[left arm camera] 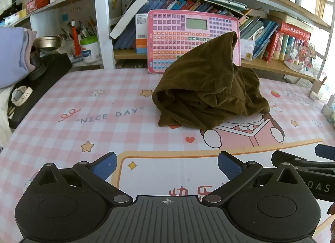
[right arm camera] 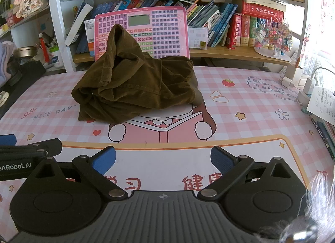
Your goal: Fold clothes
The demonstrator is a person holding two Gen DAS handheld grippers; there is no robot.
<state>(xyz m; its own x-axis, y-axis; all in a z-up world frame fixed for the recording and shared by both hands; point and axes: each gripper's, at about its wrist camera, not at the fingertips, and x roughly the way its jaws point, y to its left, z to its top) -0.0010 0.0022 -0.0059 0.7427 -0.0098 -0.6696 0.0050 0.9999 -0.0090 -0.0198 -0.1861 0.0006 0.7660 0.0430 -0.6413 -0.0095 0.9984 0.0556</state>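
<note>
One garment (left arm camera: 207, 88); two empty grippers (left arm camera: 167, 166)

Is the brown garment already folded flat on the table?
No, the brown garment lies in a crumpled heap on the table, one part standing up.

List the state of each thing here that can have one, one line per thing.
brown garment: crumpled in a heap on the desk mat, not yet folded, one part sticking up.
left gripper: open, empty, short of the garment.
right gripper: open, empty, short of the garment.
pink learning tablet: propped upright against the books, screen blank.
desk mat: lying flat.
</note>
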